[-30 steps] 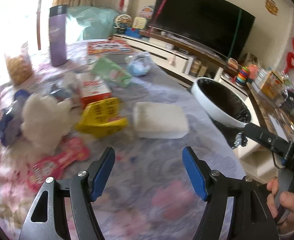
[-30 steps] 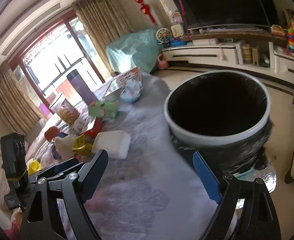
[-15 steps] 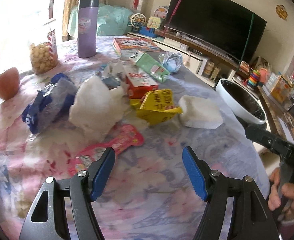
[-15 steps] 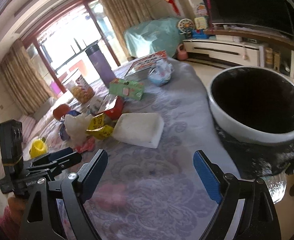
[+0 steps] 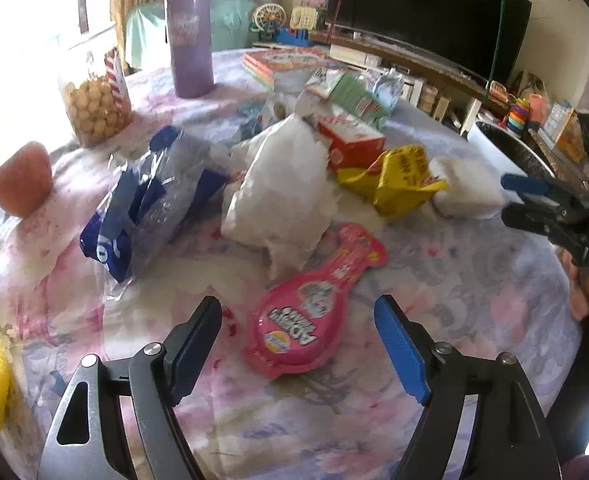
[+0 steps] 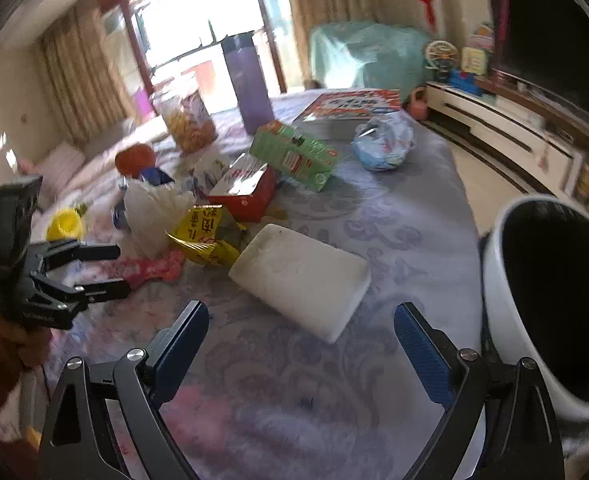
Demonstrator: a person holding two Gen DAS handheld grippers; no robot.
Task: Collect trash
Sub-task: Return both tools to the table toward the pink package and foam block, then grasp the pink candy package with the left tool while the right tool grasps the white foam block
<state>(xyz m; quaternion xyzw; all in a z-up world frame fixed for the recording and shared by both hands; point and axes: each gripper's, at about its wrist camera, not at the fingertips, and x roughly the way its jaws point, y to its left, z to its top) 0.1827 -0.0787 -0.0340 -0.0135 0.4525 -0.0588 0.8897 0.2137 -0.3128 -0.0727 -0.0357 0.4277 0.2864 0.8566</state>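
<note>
Left wrist view
Left gripper (image 5: 298, 344): its 2 blue-padded fingers were spread wide apart and held nothing, hovering over the table.
Pink wrapper (image 5: 312, 312): a flat, bottle-shaped pink packet lay on the floral tablecloth (image 5: 474, 288), between the spread fingers and just beyond them.
White crumpled bag (image 5: 282, 192): sat beyond the pink wrapper, touching its far end.
Blue and clear plastic bag (image 5: 154, 204): lay to the left of the white bag.
Yellow wrapper (image 5: 394, 180): lay to the right of the white bag, with a red box (image 5: 350, 140) behind it and a white foam block (image 5: 466, 192) touching its right side.
Purple tumbler (image 5: 188, 30): stood upright at the far side, near a jar of round snacks (image 5: 94, 108).
Right gripper (image 5: 534, 196): entered from the right edge, close to the foam block.

Right wrist view
Right gripper (image 6: 302, 340): its 2 fingers were also spread wide, gripping nothing.
White foam block (image 6: 302, 276): lay flat on the cloth just ahead of the fingers.
Trash bin (image 6: 506, 280): white, lined with a black bag, stood at the right beside the table edge.
Yellow wrapper (image 6: 210, 236): touched the block's left corner, near a green carton (image 6: 294, 156).
Left gripper (image 6: 106, 272): was seen at the left, fingers parted over the pink wrapper (image 6: 150, 270).
</note>
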